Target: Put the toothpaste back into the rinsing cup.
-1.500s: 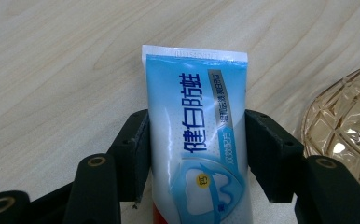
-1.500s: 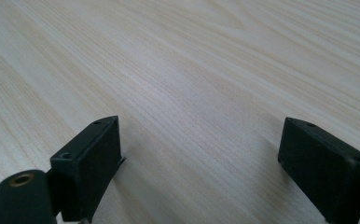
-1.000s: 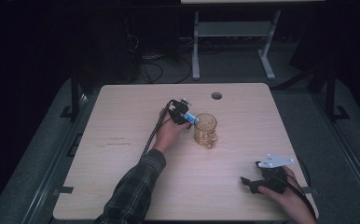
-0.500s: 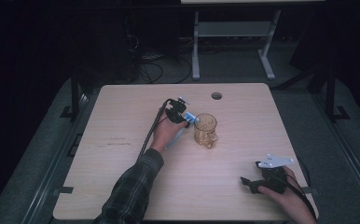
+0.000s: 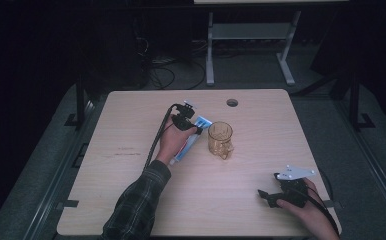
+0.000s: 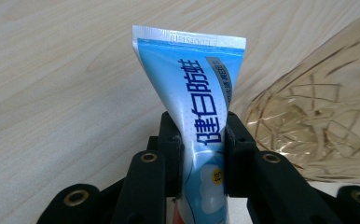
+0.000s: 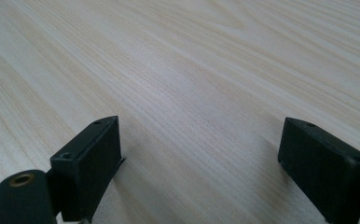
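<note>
Left gripper point(image 6: 200, 140) clamped on blue-and-white plastic toothpaste tube point(image 6: 194, 88), jaws just been closing on it.

Tube sits just left of amber faceted glass mug point(image 5: 220, 139) mid light wooden table point(image 5: 131, 200); its lower end is hidden by the left hand point(image 5: 170, 142), plaid sleeve reaching forward. Right gripper point(image 5: 271, 196) rests near the table's front edge, jaws wide apart, nothing between; the mug is cropped in the left gripper view.

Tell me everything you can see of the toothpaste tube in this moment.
The toothpaste tube is a soft, light-blue and white squeeze tube with dark blue printed characters and a flat silvery crimped end. The left gripper has just closed its jaws on the body, and the pads pinch it on both sides. In the high view the tube lies slanted on the wooden table, crimped end towards the amber glass mug beside it. Its cap end is hidden.
</note>
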